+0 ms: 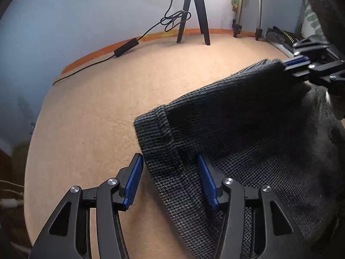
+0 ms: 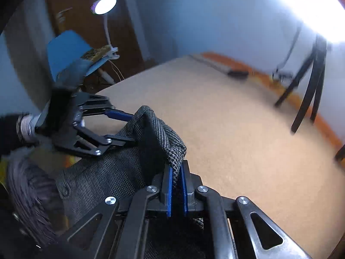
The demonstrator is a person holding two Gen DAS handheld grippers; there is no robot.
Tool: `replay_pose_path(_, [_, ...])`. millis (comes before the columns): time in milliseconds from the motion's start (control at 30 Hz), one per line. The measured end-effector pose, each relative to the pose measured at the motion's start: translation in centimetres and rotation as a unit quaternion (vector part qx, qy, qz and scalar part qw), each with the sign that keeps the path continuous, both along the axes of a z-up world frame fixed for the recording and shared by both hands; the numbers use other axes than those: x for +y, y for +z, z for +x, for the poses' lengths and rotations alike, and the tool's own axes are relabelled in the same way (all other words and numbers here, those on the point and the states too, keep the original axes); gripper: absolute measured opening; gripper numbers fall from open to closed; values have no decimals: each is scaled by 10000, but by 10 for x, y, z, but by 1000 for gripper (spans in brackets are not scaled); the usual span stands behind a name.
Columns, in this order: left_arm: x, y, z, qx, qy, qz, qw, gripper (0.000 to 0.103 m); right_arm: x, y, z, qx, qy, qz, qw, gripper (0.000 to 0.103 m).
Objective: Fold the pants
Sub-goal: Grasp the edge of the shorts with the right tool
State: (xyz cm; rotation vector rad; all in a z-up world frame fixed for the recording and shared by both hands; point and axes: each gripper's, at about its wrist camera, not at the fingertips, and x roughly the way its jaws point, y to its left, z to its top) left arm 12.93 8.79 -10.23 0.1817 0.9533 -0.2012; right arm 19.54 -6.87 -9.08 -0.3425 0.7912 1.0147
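Observation:
Dark grey houndstooth pants [image 1: 248, 133] lie on the tan table surface [image 1: 120, 90], with a cuffed edge near my left gripper. My left gripper [image 1: 170, 172] is open, its fingers straddling that cuffed edge without closing on it. My right gripper [image 2: 177, 185] is shut on a fold of the pants [image 2: 163, 138] and holds it lifted above the table. The right gripper also shows in the left wrist view [image 1: 291, 64], pinching the raised far corner. The left gripper shows in the right wrist view [image 2: 125, 127], open beside the lifted cloth.
A black tripod [image 1: 194, 15] and a silver stand [image 1: 248, 17] stand at the table's far edge, with a black cable and adapter [image 1: 126, 47]. A lit desk lamp [image 2: 105, 5] and a blue object [image 2: 66, 54] sit beyond the left side.

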Motion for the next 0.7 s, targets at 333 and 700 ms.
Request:
replay_pose_path(333, [15,5,-8,-169,410,356,9984,53,-3,-36,72,232,-1269,-781,9886,6])
replay_pose_path(700, [9,70,-49,-703,598,-372,9950,53,-124,41,-9,252,-2402,277,9700,47])
